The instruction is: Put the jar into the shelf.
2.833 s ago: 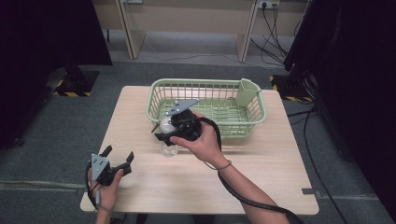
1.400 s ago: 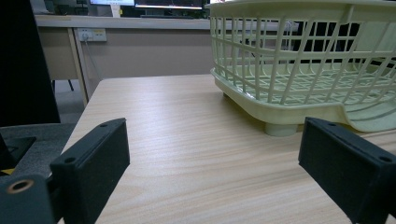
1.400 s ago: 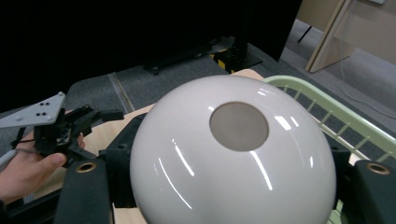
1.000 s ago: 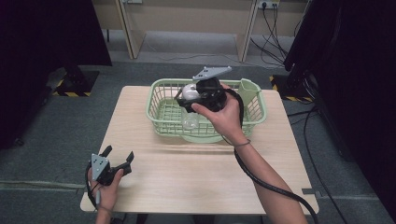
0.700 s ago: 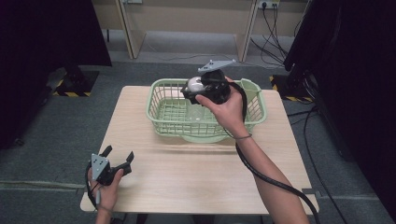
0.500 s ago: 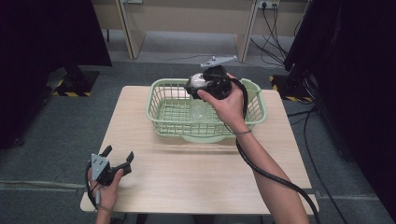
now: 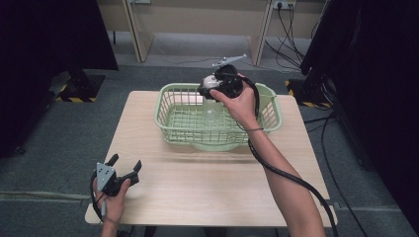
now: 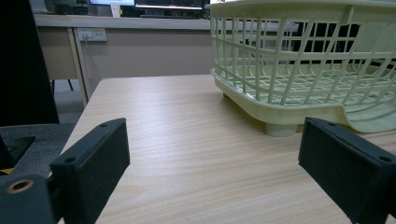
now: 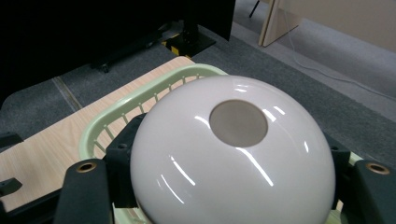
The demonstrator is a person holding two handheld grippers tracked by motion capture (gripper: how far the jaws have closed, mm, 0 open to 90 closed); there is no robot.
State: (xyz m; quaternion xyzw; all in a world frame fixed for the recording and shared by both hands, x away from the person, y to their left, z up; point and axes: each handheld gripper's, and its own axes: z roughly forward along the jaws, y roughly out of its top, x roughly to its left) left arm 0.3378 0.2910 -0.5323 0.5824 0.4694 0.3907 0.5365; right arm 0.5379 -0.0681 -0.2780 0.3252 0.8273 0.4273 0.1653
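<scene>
Right gripper (image 7: 213, 88) carried farther over basket (image 7: 170, 106), fingers clamped on white bowl (image 9: 233, 154) (left gripper (image 7: 124, 169) unmoved, fingers spread wide)

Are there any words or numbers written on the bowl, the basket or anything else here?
None can be read. The white bowl in the right gripper is plain, with only a blank grey circle. The green basket and the table carry no writing.
</scene>
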